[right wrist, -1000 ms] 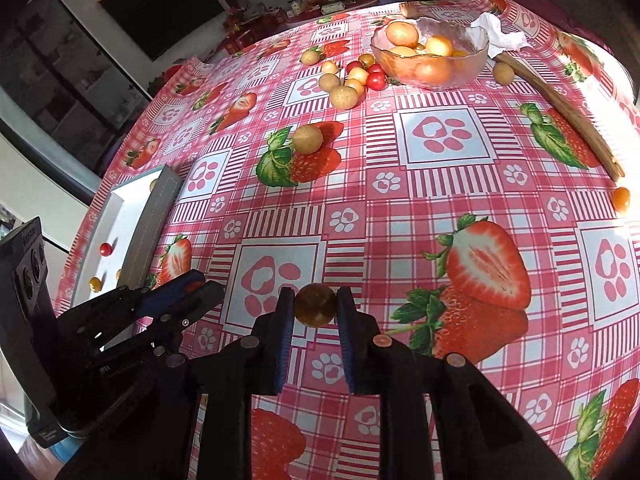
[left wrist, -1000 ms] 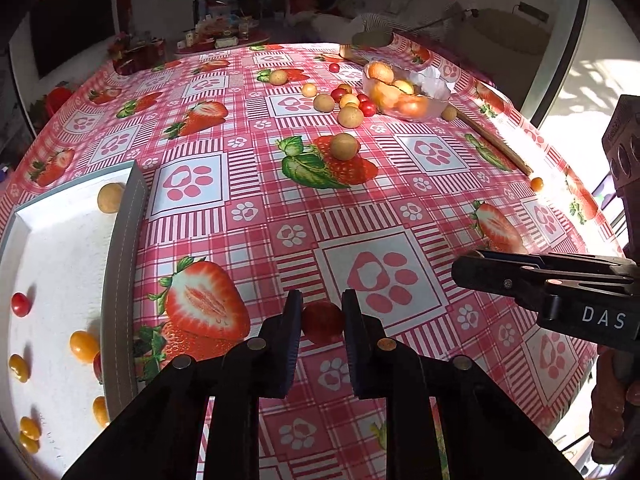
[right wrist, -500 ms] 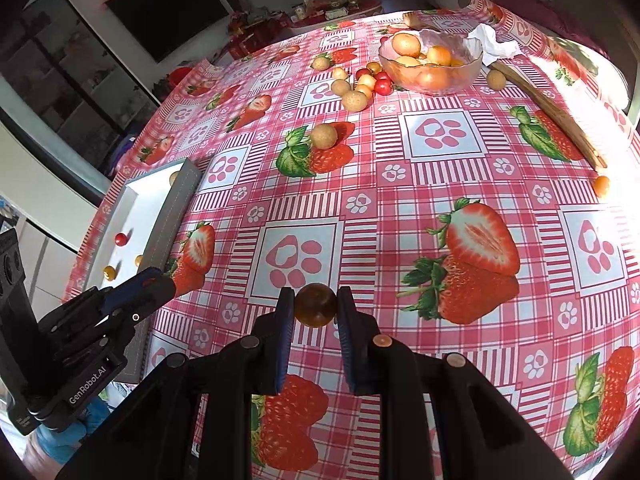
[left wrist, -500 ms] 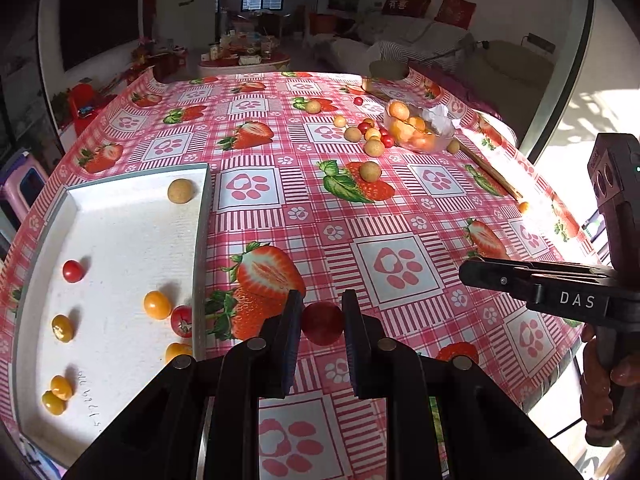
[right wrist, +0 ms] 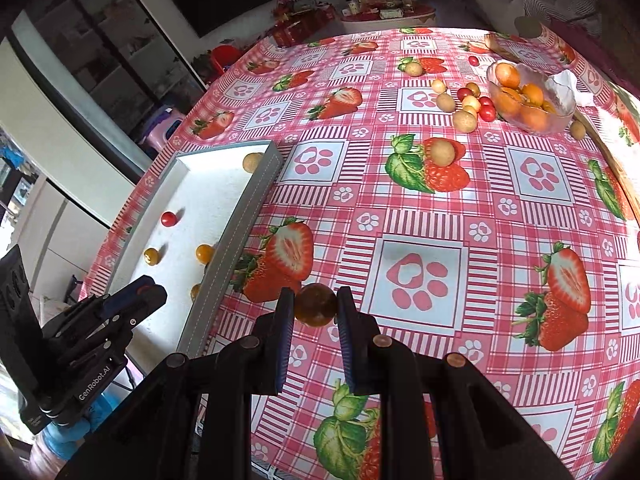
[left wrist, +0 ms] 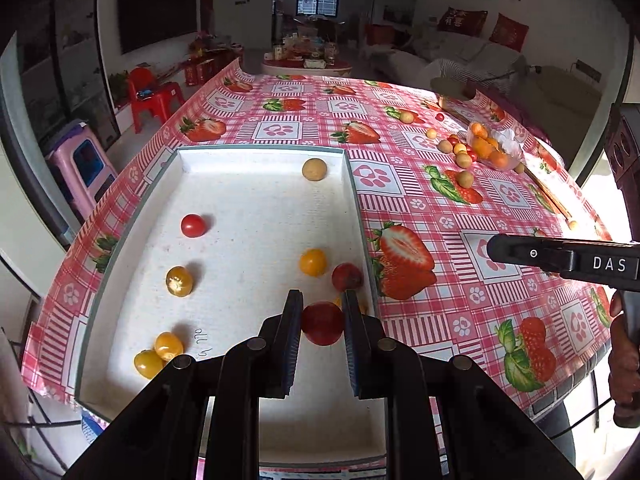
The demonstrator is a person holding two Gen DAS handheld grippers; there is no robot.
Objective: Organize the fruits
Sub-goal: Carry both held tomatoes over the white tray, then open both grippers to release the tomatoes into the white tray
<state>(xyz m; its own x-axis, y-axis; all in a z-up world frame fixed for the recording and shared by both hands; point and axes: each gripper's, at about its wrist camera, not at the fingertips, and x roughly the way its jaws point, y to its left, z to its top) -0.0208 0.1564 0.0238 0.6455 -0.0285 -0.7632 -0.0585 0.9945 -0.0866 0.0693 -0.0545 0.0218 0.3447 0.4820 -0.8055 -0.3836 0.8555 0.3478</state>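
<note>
My left gripper (left wrist: 322,308) is shut on a red cherry tomato (left wrist: 322,323) and holds it above the near right part of the white tray (left wrist: 132,216). The tray holds several red and yellow tomatoes and one tan round fruit (left wrist: 314,169). My right gripper (right wrist: 313,300) is shut on a brown-orange round fruit (right wrist: 315,305) above the tablecloth, just right of the tray (right wrist: 256,184). A glass bowl (right wrist: 530,98) of orange fruits stands at the far right, with loose small fruits (right wrist: 464,120) beside it.
A red checked tablecloth (right wrist: 420,216) with strawberry prints covers the round table. A tan fruit (right wrist: 441,152) lies alone mid-table. A long wooden stick (left wrist: 548,196) lies near the far right edge. The right gripper's body (left wrist: 560,258) shows at the right of the left wrist view.
My left gripper has carried the red tomato leftward from over the tablecloth to over the tray. My right gripper has risen and moved back a little with its fruit.
</note>
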